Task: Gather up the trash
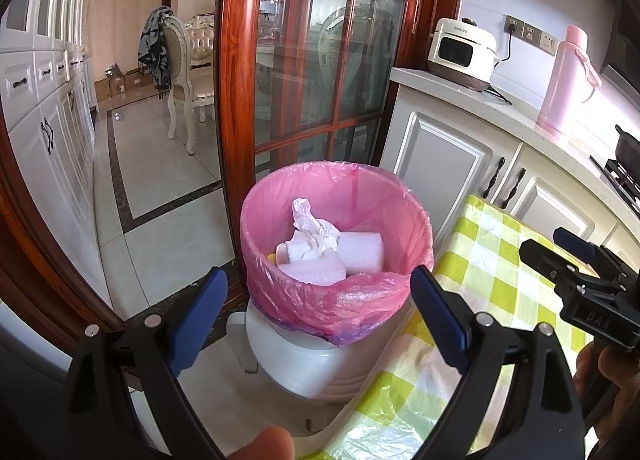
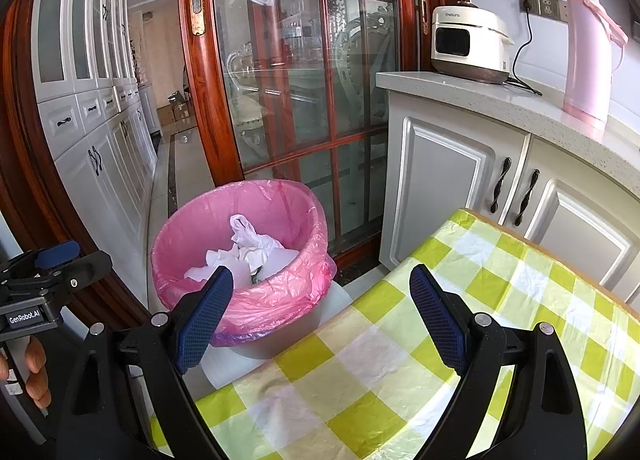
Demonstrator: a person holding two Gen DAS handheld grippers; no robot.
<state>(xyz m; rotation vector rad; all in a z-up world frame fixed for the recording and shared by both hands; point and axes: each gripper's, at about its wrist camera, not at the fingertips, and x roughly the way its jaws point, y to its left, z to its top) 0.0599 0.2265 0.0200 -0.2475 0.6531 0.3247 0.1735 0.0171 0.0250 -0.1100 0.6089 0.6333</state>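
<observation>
The left gripper (image 1: 318, 304) is wide apart and holds nothing, above the bin (image 1: 338, 244) with its pink liner. The right gripper (image 2: 320, 312) is also wide and without load, over the edge of the checked worktop (image 2: 460, 300). Crumpled paper (image 1: 310, 226) and foam pieces (image 1: 360, 252) lie inside the bin.

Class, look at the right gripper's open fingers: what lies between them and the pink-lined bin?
Only bare checked tablecloth and floor separate the right gripper from the bin, seen in the right wrist view.
</observation>
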